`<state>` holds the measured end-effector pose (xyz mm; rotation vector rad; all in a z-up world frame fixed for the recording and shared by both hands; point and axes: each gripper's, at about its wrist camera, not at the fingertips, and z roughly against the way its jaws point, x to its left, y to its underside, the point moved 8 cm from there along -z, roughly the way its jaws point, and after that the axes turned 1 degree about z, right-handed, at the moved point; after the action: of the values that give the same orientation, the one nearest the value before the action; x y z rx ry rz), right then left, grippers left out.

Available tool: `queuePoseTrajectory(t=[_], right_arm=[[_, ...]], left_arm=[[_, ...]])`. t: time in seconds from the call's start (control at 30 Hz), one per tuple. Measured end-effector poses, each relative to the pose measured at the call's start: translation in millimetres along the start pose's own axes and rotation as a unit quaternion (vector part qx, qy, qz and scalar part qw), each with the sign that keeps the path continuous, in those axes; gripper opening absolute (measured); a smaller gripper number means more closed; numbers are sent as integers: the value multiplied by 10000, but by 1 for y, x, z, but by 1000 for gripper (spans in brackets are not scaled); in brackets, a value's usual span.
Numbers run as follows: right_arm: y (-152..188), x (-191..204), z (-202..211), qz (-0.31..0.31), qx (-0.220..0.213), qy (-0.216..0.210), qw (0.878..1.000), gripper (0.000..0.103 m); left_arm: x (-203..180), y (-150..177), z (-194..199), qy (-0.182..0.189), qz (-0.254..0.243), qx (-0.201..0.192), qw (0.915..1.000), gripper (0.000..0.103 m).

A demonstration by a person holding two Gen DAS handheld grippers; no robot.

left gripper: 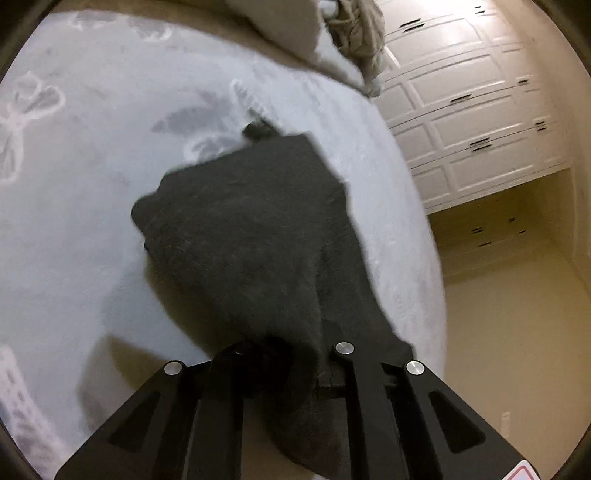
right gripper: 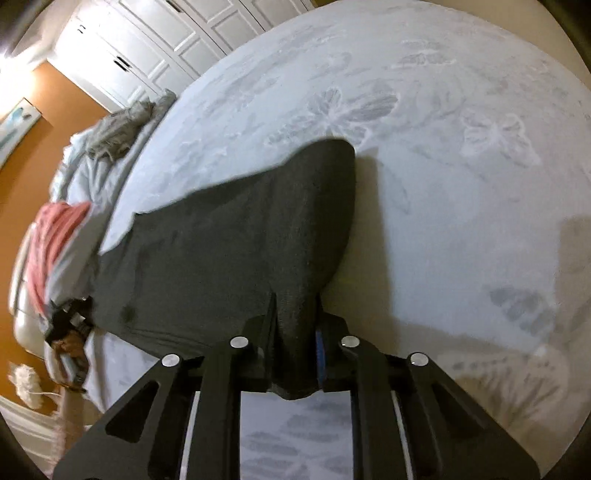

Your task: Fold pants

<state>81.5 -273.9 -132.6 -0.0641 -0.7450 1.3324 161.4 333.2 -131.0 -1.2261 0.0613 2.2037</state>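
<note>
white cupboards (left gripper: 469,122) with dark handles stand behind a bed (left gripper: 92,177) that has a pale blue cover with butterfly patterns. dark grey pants (left gripper: 251,229) lie partly on this cover and partly lifted, and both grippers hold them.

in the left wrist view the left gripper (left gripper: 291,354) has its fingers close together, clamped on an edge of the pants. the cloth comes out between the fingers and hangs also down below them, over the black frame. ahead of the fingers the pants spread out on the bed up to a straight folded edge. beyond that edge, far from the fingers, a beige pillow (left gripper: 280,26) and a crumpled grey cloth (left gripper: 358,33) lie.

in the right wrist view the right gripper (right gripper: 295,343) is also clamped on the pants (right gripper: 229,251); a fold of cloth sits between the fingers, with a blue pad (right gripper: 320,354) showing beside it. the pants stretch from the fingers away to the left. at the far left of the fingers a hand (right gripper: 68,347) with the other gripper holds the opposite end, near a red and white cloth (right gripper: 55,240).
</note>
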Motion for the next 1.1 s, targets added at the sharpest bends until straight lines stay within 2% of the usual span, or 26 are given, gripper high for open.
queuePoseTrajectory(t=[0.1, 0.2, 0.27, 0.33, 0.37, 0.4, 0.43, 0.47, 0.5, 0.53, 0.57, 0.6, 0.63, 0.67, 0.73, 0.8, 0.93, 0.97, 1.03, 1.07, 1.1], right_arm=[[-15, 14, 42, 292, -332, -357, 9984, 12], [-22, 4, 78, 373, -593, -254, 9972, 12], [-24, -23, 101, 283, -707, 62, 9971, 12], [-21, -49, 104, 227, -500, 395, 9977, 14], [-15, -64, 99, 233, -291, 695, 9969, 17], [-8, -87, 91, 206, -78, 1373, 9903, 17], [-4, -112, 90, 189, 32, 2374, 9712, 17], [-5, -122, 94, 219, -21, 2875, 9575, 17], [-8, -116, 101, 268, -227, 2856, 9577, 19], [-12, -98, 109, 373, -546, 2480, 9665, 19], [-15, -79, 114, 487, -761, 2081, 9739, 25], [-16, -46, 114, 701, -941, 1512, 9815, 47], [-14, -19, 110, 899, -1004, 1158, 9841, 58], [-8, 9, 100, 1131, -991, 880, 9847, 64], [7, 58, 68, 1626, -635, 468, 9835, 62], [25, 89, 36, 2047, -348, 426, 9773, 63], [61, 125, -29, 2649, 288, 739, 9610, 63], [63, 123, -41, 2712, 351, 876, 9579, 63], [69, 126, -53, 2935, 143, 1187, 9484, 62], [68, 122, -50, 2972, 97, 1242, 9467, 46], [63, 121, -47, 2846, 106, 1168, 9514, 18]], left_arm=[[-27, 8, 26, 425, -120, 61, 9990, 8], [-42, 35, 37, 464, -429, 372, 9973, 8], [-40, 59, 35, 356, -505, 728, 9954, 8], [-31, 90, 24, -215, -857, 899, 9920, 8], [-22, 100, 19, -659, -1065, 858, 9884, 9], [-15, 106, 16, -935, -1146, 791, 9858, 12], [-11, 109, 16, -1010, -1104, 697, 9863, 13], [-9, 108, 17, -940, -949, 608, 9892, 16], [-9, 107, 17, -927, -825, 610, 9904, 19], [-9, 106, 16, -926, -715, 621, 9912, 20], [-8, 104, 14, -927, -608, 623, 9919, 20], [-8, 107, 14, -935, -484, 601, 9926, 20], [-8, 108, 15, -942, -422, 562, 9931, 20], [-9, 110, 15, -983, -430, 514, 9929, 20], [-18, 121, 17, -1137, -636, 428, 9906, 22], [-24, 125, 15, -1276, -831, 372, 9876, 27], [-26, 125, 15, -1434, -1110, 329, 9829, 29], [-26, 125, 15, -1439, -1154, 332, 9823, 29], [-21, 122, 18, -1368, -1173, 378, 9829, 29], [-20, 121, 18, -1301, -1177, 434, 9835, 29], [-21, 118, 15, -1247, -1175, 477, 9841, 29]])
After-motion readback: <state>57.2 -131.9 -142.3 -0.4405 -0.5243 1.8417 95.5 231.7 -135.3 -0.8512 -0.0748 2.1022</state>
